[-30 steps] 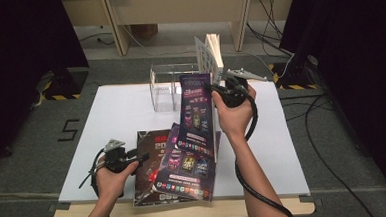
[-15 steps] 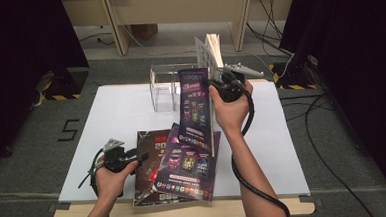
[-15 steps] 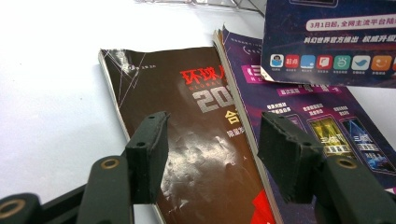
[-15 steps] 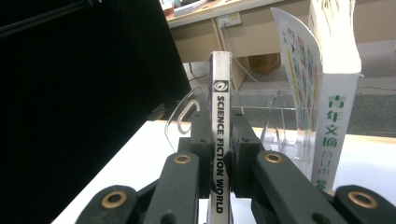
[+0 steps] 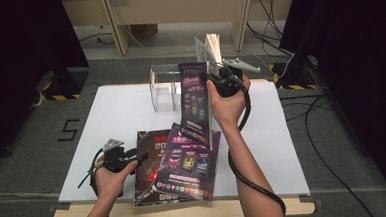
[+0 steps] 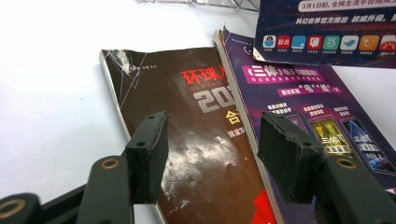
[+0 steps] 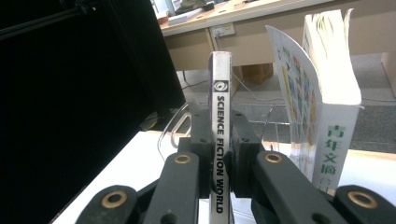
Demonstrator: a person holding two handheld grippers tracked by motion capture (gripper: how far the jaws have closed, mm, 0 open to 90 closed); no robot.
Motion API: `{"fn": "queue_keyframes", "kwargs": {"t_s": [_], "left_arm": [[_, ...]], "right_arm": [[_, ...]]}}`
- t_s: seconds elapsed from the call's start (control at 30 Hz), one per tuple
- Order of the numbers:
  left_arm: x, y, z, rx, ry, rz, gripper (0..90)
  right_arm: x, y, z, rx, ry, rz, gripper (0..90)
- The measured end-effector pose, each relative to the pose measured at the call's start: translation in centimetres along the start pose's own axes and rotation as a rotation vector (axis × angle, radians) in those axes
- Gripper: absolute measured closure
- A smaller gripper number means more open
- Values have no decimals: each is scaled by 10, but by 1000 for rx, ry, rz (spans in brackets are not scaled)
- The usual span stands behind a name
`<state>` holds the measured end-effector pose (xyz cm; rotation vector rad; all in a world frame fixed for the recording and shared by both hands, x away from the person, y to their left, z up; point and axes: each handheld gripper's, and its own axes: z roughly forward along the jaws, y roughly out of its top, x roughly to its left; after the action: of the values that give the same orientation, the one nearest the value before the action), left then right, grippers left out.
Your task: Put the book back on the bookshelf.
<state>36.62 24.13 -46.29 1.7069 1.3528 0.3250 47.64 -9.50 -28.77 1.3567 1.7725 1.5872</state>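
Left gripper (image 5: 133, 155) near table edge, jaws apart, nothing between, resting by dark magazine (image 5: 151, 163) lying flat on white table (image 5: 116, 112). Purple magazine (image 5: 186, 164) overlapping it. Farther back, right gripper (image 5: 210, 82) clamped on spine of raised magazine (image 5: 194, 103), held upright above table. Behind: clear acrylic rack (image 5: 163, 85), white book (image 5: 212, 50) standing upright.

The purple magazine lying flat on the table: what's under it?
The purple magazine overlaps the right part of a dark brown magazine, whose left side and red title show. Both lie on the white table. Anything further beneath the purple cover is hidden.
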Motion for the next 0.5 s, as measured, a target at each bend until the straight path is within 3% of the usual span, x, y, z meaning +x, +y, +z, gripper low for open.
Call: {"fn": "queue_keyframes", "kwargs": {"t_s": [0.5], "left_arm": [[1,-1,1,2,-3,-1,424]], "right_arm": [[1,8,10,-23,-23,-16,830]]}}
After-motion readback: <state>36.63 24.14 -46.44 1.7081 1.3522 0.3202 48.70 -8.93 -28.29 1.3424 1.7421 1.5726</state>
